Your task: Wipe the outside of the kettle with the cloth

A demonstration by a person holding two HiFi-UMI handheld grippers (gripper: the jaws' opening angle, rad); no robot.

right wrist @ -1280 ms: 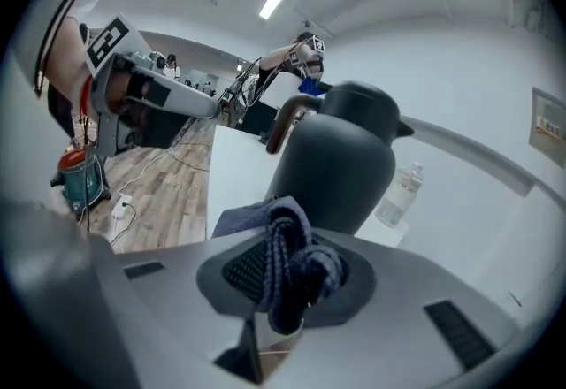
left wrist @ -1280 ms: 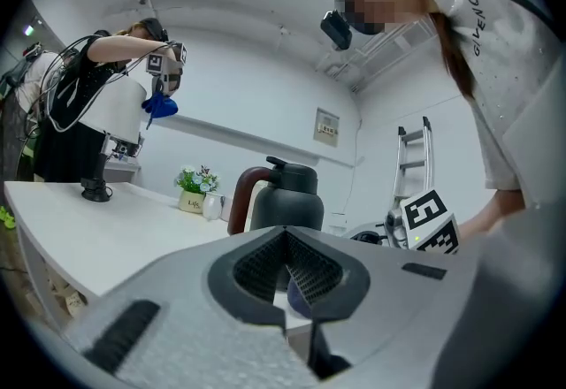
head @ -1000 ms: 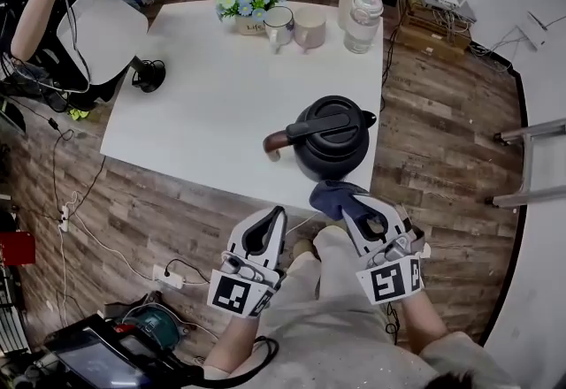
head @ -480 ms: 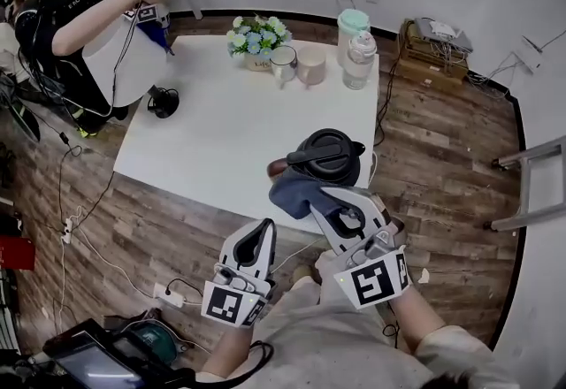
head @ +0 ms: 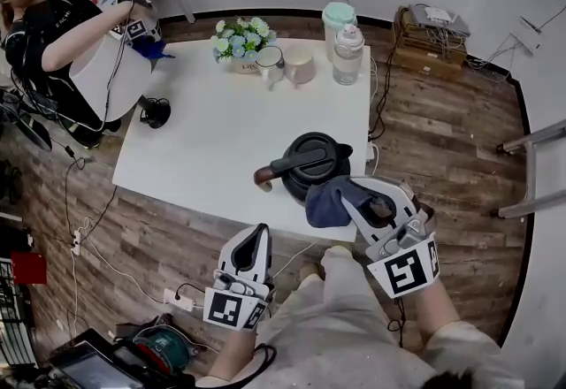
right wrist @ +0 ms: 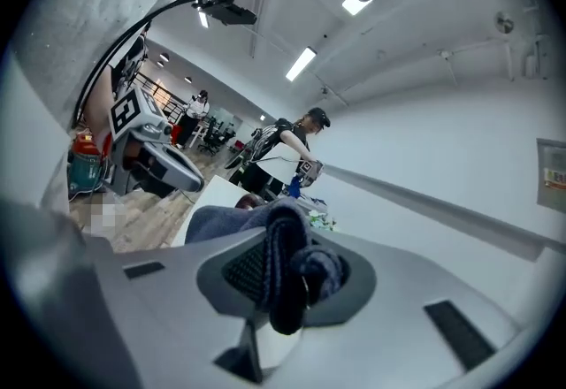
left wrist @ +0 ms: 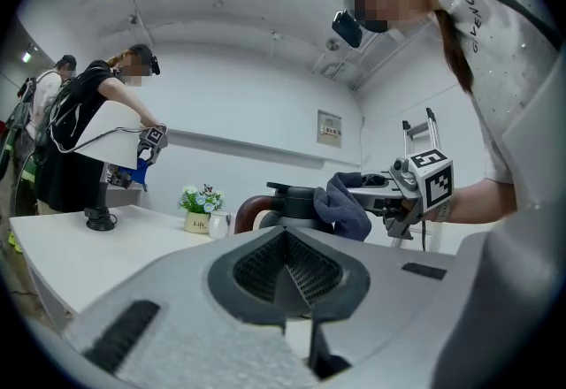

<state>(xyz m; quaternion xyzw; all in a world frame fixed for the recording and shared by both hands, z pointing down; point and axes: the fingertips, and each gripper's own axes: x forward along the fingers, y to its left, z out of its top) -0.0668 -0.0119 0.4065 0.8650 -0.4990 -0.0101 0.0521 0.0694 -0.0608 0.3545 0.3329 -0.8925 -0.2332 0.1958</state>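
Observation:
A black kettle with a brown-tipped handle stands near the front right edge of the white table. My right gripper is shut on a dark blue cloth, which presses against the kettle's near right side. In the right gripper view the cloth is bunched between the jaws of that gripper. My left gripper hangs below the table's front edge, shut and holding nothing. The left gripper view, past its own tips, shows the kettle with the cloth against it.
At the table's far side stand a flower pot, two mugs and two lidded jars. A small black object sits by the left edge. A person works at the far left. Cables lie on the floor.
My right gripper swept the cloth along the kettle's near side, left toward the handle and then back to the right. The left gripper stayed low by the table's front edge.

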